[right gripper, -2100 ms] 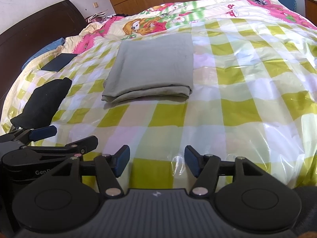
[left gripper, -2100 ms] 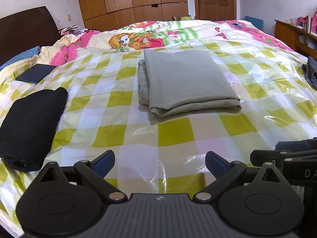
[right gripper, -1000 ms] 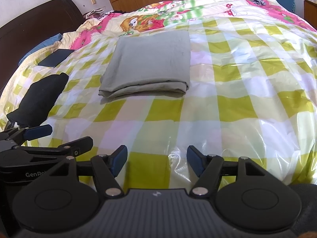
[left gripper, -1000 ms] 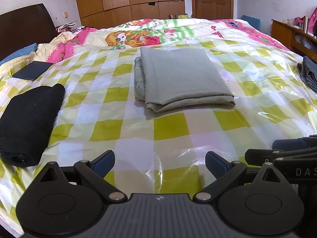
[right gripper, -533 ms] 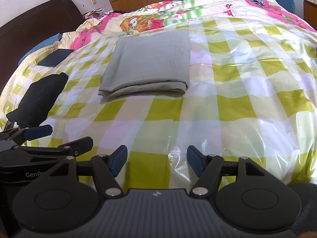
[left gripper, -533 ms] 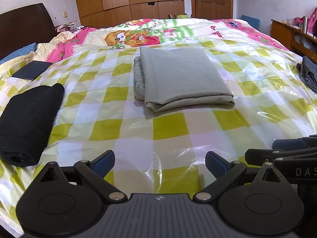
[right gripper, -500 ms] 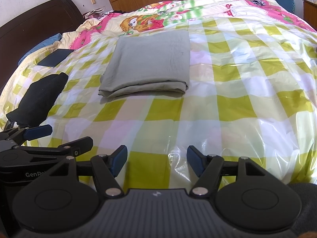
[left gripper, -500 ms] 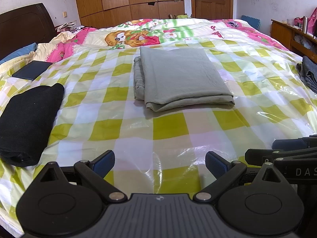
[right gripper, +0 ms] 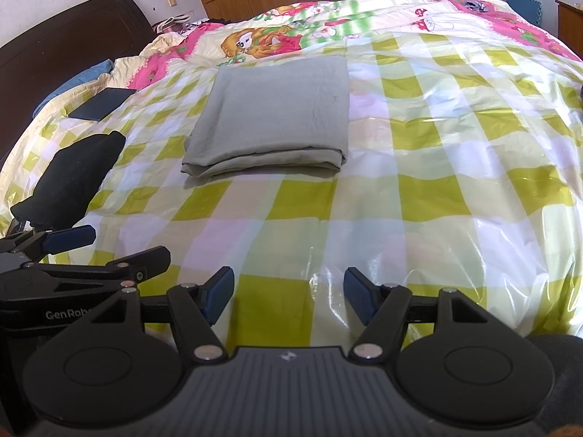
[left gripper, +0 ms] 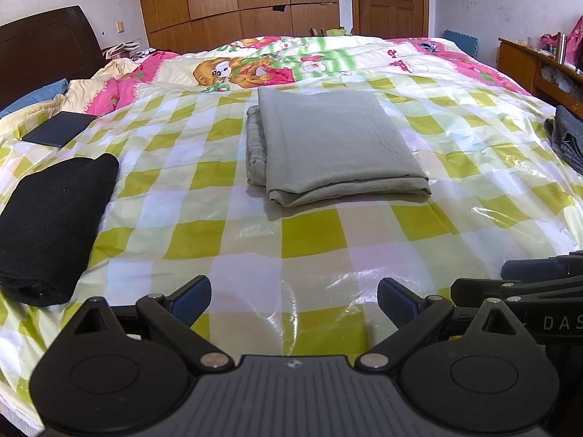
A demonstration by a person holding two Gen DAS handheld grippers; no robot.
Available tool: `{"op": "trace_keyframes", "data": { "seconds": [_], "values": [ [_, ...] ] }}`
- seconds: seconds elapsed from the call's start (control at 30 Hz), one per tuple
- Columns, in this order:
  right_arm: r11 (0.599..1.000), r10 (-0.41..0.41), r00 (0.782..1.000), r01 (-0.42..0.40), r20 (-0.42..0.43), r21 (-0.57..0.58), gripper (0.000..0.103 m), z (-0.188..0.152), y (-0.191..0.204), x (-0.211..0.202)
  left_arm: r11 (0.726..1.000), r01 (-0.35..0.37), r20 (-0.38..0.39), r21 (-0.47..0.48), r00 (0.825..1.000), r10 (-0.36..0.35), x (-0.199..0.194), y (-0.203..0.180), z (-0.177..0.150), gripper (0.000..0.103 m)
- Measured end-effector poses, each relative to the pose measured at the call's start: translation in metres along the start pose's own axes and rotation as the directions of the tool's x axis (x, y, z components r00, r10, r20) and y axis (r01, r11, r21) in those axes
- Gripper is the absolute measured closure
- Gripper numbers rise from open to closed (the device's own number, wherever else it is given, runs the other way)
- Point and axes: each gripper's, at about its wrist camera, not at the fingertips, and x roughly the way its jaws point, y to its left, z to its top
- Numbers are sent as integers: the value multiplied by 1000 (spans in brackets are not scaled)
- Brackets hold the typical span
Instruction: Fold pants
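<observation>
Grey-green pants (left gripper: 328,145) (right gripper: 277,113) lie folded into a flat rectangle in the middle of the bed. They rest on a yellow-and-white checked plastic sheet (left gripper: 313,233). My left gripper (left gripper: 294,300) hovers over the near edge of the bed, well short of the pants, open with nothing between its blue pads. My right gripper (right gripper: 289,293) hangs beside it, also open and empty. Each gripper shows at the edge of the other's view.
A folded black garment (left gripper: 51,218) lies at the left of the sheet, a dark flat book or tablet (left gripper: 60,129) beyond it. Grey-blue clothing (left gripper: 566,138) sits at the right edge. A cartoon-print quilt (left gripper: 255,65), wardrobe and door stand behind.
From two seconds ago both views drew back and tilted slightly; over the last second nothing has visibly moved. Both grippers stay open.
</observation>
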Motion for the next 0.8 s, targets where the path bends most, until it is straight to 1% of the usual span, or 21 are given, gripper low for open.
{"op": "trace_keyframes", "data": {
  "seconds": [0.8],
  "values": [
    [1000,-5,1000,5,-1,-5,35,-2,1,-2,1000,6,0,-7,1000,-6,-1,2,0,0]
  ]
}}
